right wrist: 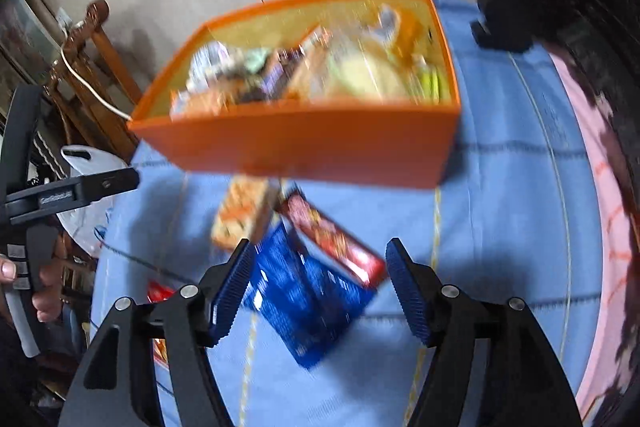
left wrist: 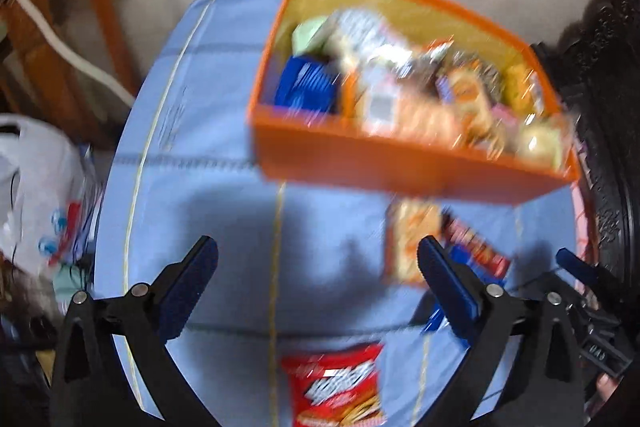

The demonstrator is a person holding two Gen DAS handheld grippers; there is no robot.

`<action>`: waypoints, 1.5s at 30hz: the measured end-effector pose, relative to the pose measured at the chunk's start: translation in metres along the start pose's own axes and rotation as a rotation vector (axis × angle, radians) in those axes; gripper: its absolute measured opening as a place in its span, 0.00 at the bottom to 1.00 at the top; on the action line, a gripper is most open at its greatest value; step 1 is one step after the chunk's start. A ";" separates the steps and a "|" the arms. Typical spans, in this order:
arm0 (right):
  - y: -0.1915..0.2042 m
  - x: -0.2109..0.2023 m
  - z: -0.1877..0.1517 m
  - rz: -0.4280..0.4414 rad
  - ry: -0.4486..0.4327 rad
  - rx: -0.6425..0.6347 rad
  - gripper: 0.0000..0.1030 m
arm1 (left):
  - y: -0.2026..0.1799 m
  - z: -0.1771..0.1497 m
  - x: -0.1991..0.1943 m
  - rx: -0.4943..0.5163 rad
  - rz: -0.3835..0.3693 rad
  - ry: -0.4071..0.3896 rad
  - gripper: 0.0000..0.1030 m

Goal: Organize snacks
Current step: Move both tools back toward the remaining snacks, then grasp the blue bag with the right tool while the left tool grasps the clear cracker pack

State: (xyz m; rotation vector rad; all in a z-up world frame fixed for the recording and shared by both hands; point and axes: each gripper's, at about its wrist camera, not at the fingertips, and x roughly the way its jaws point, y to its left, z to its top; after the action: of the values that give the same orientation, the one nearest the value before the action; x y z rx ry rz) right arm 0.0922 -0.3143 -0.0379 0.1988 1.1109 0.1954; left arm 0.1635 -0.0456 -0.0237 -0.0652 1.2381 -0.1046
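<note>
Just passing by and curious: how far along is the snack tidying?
Mostly done: the orange box is already packed with snacks. Nothing is in hand; the left gripper and right gripper are open. Left on the cloth: blue pack, red box, orange pack, red bag.

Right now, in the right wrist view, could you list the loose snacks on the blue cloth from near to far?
Blue packet → red packet → orange packet → orange box.
</note>
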 end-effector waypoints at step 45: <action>-0.018 0.008 -0.075 0.020 0.122 -0.087 0.43 | -0.090 -0.024 0.071 0.096 -0.007 0.137 0.95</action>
State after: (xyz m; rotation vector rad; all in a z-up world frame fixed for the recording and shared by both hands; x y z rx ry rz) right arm 0.0293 -0.3255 -0.0811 0.1214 1.2189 0.2764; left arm 0.1600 -0.1430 -0.0884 0.0220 1.3680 -0.1768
